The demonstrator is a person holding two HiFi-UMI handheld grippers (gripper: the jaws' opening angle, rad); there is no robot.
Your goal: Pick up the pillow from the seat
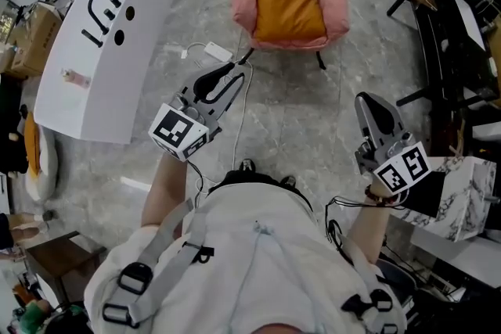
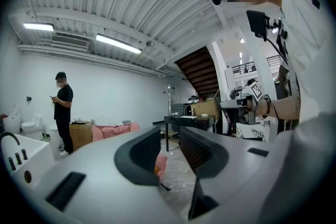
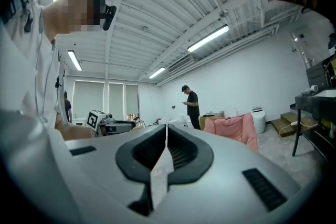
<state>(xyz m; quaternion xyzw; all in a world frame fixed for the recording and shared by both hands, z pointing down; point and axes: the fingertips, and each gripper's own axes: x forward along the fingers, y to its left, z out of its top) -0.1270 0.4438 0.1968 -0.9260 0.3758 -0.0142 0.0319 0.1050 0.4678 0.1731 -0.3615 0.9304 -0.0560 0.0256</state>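
1. The left gripper [image 2: 170, 136] has its jaws a narrow gap apart, with nothing between them.
2. The right gripper [image 3: 166, 131] has its jaws pressed together and empty.
3. In the head view the left gripper [image 1: 233, 76] points toward 1 o'clock and the right gripper [image 1: 368, 101] toward 12; they are well apart.
4. The orange pillow [image 1: 287, 2] lies at 12 o'clock on the seat of the pink chair [image 1: 241, 4]. Its long axis runs 12 to 6, and its top edge is against the chair back.
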